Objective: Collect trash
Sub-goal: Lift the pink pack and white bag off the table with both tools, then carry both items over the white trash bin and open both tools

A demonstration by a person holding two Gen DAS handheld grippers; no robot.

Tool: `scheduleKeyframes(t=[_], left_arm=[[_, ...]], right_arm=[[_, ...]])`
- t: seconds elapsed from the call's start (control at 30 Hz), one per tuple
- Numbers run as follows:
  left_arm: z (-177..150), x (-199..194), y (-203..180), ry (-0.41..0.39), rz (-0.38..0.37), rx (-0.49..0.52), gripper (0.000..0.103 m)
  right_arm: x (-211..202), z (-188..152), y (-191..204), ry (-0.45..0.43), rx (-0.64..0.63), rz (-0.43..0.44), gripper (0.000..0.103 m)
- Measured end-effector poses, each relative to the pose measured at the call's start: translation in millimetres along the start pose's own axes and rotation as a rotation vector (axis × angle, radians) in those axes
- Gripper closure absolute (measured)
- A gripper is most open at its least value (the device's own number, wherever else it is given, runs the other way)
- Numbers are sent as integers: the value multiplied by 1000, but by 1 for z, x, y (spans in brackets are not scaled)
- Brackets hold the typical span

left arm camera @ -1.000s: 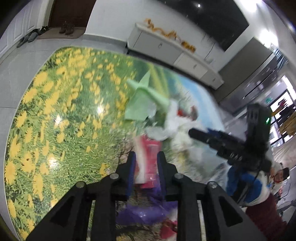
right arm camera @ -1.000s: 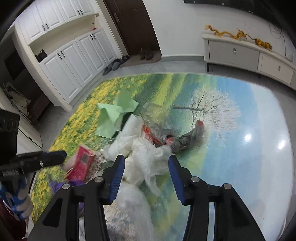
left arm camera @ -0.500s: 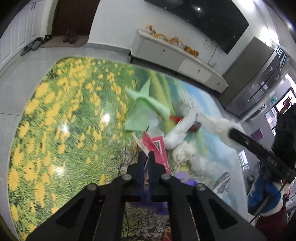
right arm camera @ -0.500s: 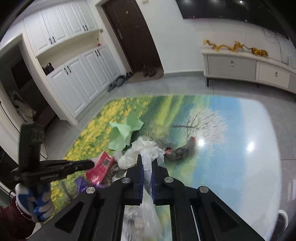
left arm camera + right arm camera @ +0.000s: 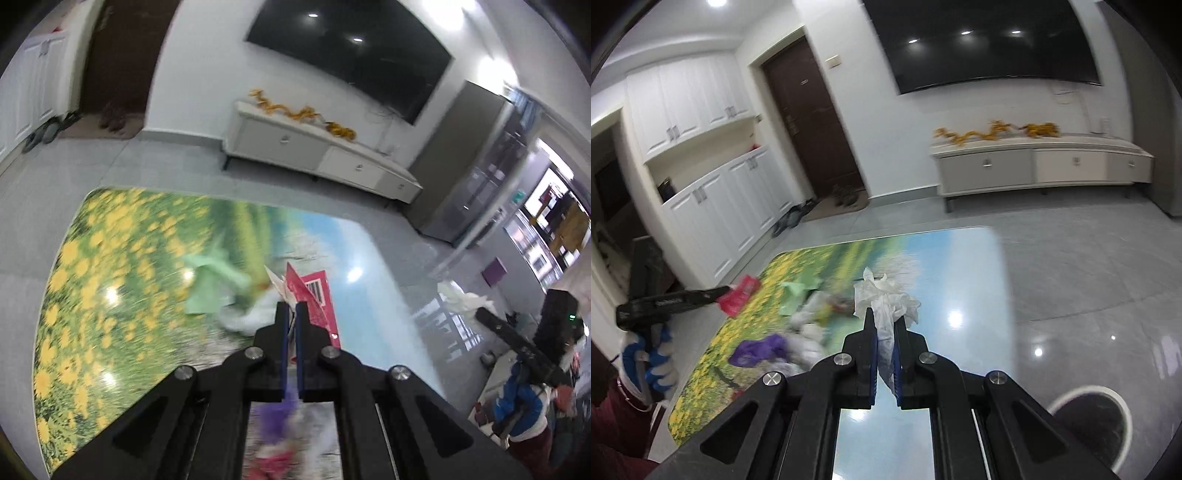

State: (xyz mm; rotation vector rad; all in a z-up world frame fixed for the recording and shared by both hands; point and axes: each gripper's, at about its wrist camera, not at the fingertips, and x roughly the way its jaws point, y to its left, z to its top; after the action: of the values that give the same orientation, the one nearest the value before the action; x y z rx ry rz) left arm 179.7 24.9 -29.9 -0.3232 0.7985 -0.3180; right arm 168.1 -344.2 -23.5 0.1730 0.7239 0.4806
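Grippers in mid-lift above a printed floor mat (image 5: 122,258), as I am seeing them through both wrist cameras. My left gripper (image 5: 290,308) is pinching a red packet (image 5: 316,295) with a barcode: the jaws are nearly together, the packet's lower edge is sitting between the fingertips, and the rest of it is sticking up and to the right beyond them, clear of the mat. In the right wrist view the same packet is showing as a pink-red shape at the tip of the left gripper, out past the mat's left edge. My right gripper (image 5: 884,319) is clamping a white crumpled tissue (image 5: 886,299); the jaws are narrow around its twisted lower part, and the bunched upper part is fanning out just above the fingertips. Remaining trash is lying on the mat below and ahead of both claws: a green paper sheet (image 5: 210,284), blurred white plastic scraps (image 5: 805,325) and a purple bag (image 5: 759,349), all well apart from either gripper. A round bin (image 5: 1089,417) with a white rim is standing on the grey tiled floor at the lower right of the right wrist view, beside the mat and near the right gripper's body.
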Motion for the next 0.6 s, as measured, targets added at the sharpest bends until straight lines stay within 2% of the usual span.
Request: scheduleKeyframes(t=[0.17, 0.27, 0.43, 0.6], left_arm=[[6, 21, -72, 54, -117, 101, 100], [4, 50, -125, 117, -188, 167, 100], [-12, 120, -224, 255, -273, 296, 100], [-45, 193, -312, 385, -298, 391, 100]], right_arm=[[-44, -21, -59, -26, 93, -120, 96], [-66, -39, -100, -28, 160, -199, 96], [-87, -75, -169, -5, 300, -307, 96], [-78, -117, -228, 63, 415, -355, 96]])
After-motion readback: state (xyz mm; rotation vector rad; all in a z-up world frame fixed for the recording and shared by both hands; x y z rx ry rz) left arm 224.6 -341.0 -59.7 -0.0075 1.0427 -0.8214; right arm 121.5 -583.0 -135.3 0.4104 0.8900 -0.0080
